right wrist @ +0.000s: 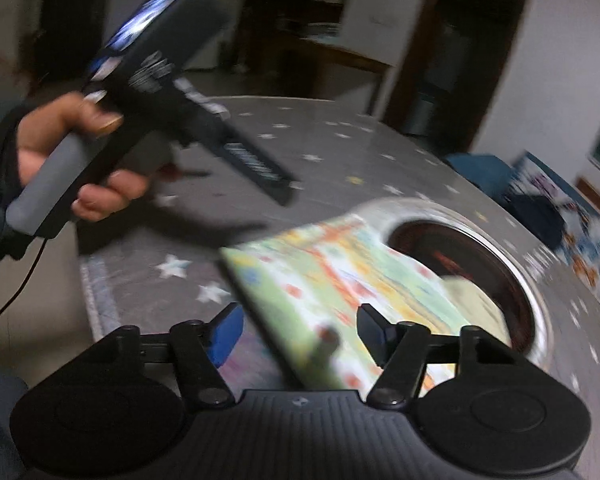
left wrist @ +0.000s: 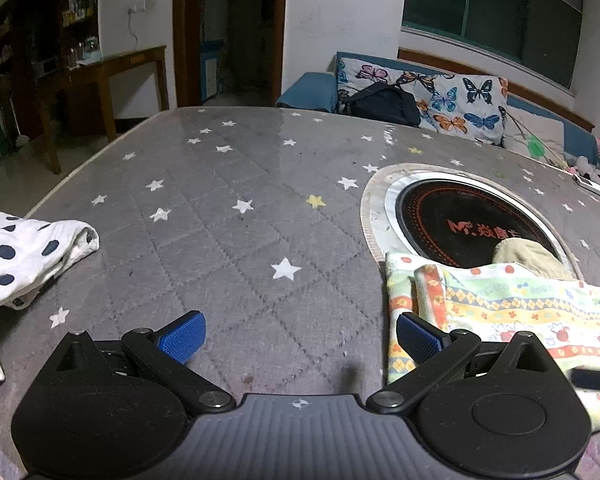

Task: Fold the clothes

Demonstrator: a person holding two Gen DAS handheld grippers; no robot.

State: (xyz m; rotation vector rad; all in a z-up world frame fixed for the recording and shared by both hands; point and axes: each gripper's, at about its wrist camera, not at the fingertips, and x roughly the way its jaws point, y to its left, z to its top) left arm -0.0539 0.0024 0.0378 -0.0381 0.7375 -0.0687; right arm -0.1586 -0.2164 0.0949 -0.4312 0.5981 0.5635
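Note:
A folded cloth with a colourful children's print (left wrist: 500, 308) lies on the grey star-patterned table cover (left wrist: 228, 216), partly over the round cooktop (left wrist: 460, 220). It also shows in the right wrist view (right wrist: 340, 280), blurred. My left gripper (left wrist: 300, 338) is open and empty, its right finger (left wrist: 418, 336) at the cloth's left edge. My right gripper (right wrist: 300, 334) is open above the cloth's near corner, holding nothing. A white garment with dark dots (left wrist: 24, 256) lies at the left.
A beige cloth (left wrist: 528, 256) lies on the cooktop. The person's hand holding the left gripper (right wrist: 92, 152) shows in the right wrist view. A sofa with butterfly pillow (left wrist: 440, 96) and black bag (left wrist: 384, 104) stands behind the table; a wooden desk (left wrist: 100, 76) at far left.

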